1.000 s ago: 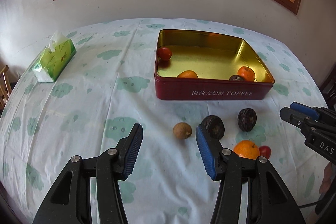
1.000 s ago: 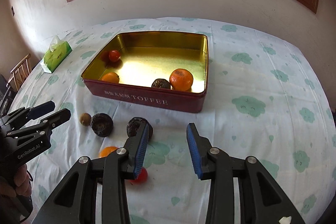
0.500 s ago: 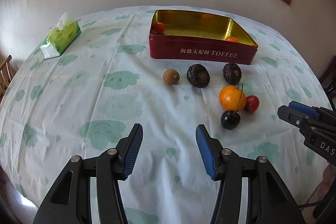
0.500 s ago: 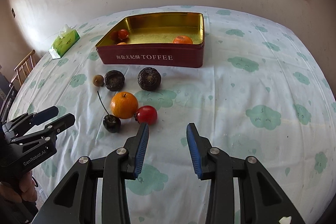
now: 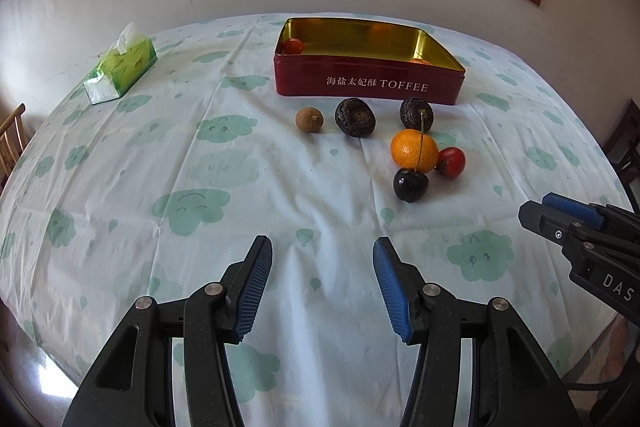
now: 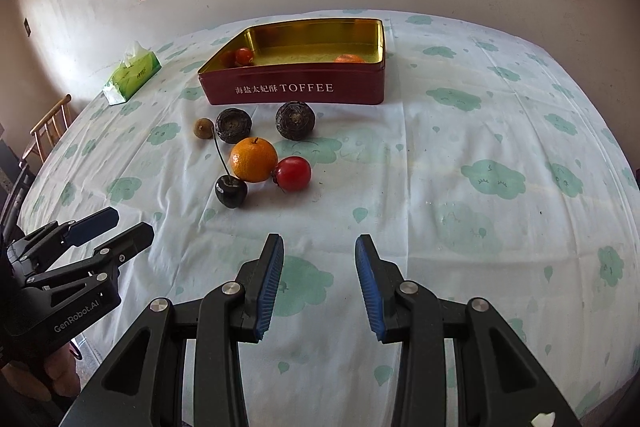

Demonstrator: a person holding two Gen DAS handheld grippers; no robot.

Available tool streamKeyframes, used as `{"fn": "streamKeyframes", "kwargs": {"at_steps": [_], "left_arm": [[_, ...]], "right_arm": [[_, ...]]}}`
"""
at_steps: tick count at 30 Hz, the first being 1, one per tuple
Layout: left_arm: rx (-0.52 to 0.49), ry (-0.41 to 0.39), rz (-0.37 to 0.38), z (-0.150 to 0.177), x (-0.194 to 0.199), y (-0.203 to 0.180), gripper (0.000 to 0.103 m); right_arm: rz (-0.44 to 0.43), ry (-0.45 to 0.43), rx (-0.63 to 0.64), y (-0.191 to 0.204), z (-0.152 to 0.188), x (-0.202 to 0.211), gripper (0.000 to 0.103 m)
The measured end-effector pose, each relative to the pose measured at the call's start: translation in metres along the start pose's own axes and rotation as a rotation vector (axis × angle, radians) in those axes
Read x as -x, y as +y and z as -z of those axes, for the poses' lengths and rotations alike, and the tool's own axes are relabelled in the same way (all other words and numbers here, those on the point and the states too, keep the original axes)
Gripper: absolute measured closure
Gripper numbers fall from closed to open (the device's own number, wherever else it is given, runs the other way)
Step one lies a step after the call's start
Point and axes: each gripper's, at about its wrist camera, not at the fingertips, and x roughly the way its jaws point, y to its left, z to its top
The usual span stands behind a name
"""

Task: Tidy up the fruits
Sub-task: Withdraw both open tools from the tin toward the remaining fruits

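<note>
Both claws have drawn back from the tin [image 5: 368, 83], so the loose fruit now lies well ahead on the counter [image 5: 200, 187]. Left claw [image 5: 322, 283] and right claw [image 6: 319, 279] hang wide apart, empty. The orange [image 6: 253, 159], tomato [image 6: 293, 173] and cherry [image 6: 231, 191] cluster together.

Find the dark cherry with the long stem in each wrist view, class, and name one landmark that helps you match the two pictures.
Left wrist view: the cherry lies right of centre, in front of the orange.
Right wrist view: the cherry lies left of centre, in front and left of the orange.
Shared landmark: the red toffee tin behind the loose fruit.
</note>
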Motion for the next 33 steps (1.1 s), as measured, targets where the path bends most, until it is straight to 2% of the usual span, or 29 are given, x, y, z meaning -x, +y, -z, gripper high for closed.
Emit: {"fn": "streamKeyframes", "kwargs": {"at_steps": [22,33], "left_arm": [[-0.01,0.015,0.016,0.005,-0.005,-0.007,0.049],[-0.012,0.034,0.021,0.002,-0.017,-0.009,0.049]], "right_arm": [[-0.01,0.009,0.014,0.003,0.006,0.0,0.068],[-0.008,0.036,0.048,0.006,-0.005,-0.019,0.068]]}}
